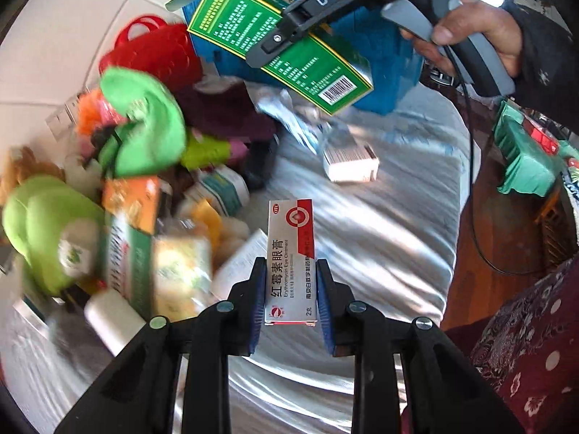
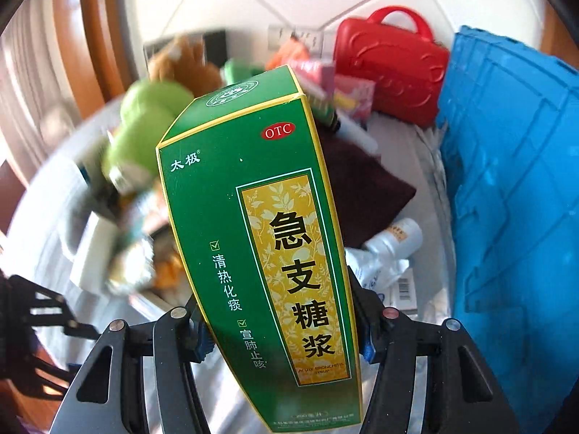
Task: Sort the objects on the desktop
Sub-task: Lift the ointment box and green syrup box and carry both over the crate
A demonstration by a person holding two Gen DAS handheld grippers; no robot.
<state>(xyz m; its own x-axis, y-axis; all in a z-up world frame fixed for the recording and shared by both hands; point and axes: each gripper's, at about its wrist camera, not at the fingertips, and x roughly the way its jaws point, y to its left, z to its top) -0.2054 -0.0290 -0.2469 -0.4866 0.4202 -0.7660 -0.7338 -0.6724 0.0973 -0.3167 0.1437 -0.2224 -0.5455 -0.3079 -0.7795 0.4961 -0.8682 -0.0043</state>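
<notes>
My left gripper (image 1: pixel 290 271) is shut on a small white and red eye ointment box (image 1: pixel 291 249) and holds it above the silver cloth. My right gripper (image 2: pixel 278 329) is shut on a tall green and yellow syrup box (image 2: pixel 253 224). In the left wrist view the right gripper (image 1: pixel 275 41) holds that green box (image 1: pixel 278 41) in the air in front of the blue crate (image 1: pixel 380 61). A blurred pile of toys, boxes and bottles (image 1: pixel 144 195) lies on the left of the table.
A red plastic case (image 2: pixel 391 68) stands at the back beside the blue crate (image 2: pixel 514 195). A dark maroon cloth (image 2: pixel 362 195), a silver pouch (image 2: pixel 383 253) and a small white box (image 1: pixel 351 162) lie on the silver tablecloth (image 1: pixel 398 238). Green plush toys (image 1: pixel 144 123) sit in the pile.
</notes>
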